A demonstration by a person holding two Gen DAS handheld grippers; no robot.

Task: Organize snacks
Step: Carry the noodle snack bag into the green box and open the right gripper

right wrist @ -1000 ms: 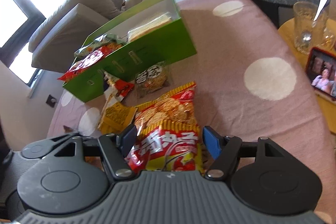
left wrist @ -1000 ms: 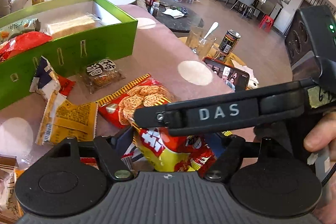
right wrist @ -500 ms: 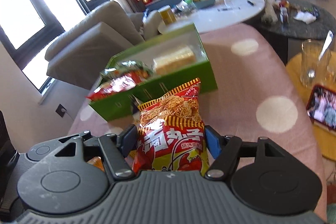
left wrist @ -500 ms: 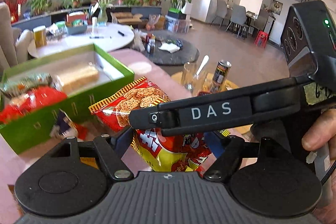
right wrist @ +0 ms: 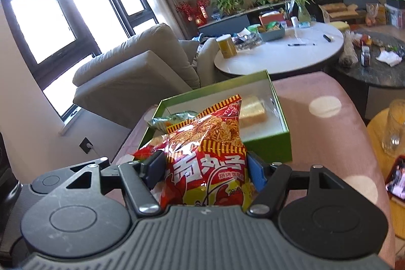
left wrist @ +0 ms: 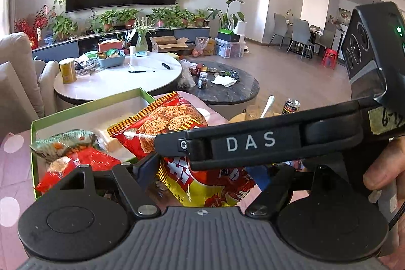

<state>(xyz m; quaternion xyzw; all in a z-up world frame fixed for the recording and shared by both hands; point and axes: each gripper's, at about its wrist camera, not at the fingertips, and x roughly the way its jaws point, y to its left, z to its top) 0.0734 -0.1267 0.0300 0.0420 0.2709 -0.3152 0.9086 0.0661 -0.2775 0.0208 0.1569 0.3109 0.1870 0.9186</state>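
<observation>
Right gripper (right wrist: pixel 203 172) pinching red noodle-snack bag (right wrist: pixel 206 156), raised before green box (right wrist: pixel 265 143) (holding other snacks). Left gripper (left wrist: pixel 210 173) fingers flanking same bag, apparently spread.

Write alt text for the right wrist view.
The right tool grips a red and yellow snack bag upright in front of an open green box on a pink dotted tablecloth. The box holds other snacks; a sofa and windows lie behind.
</observation>
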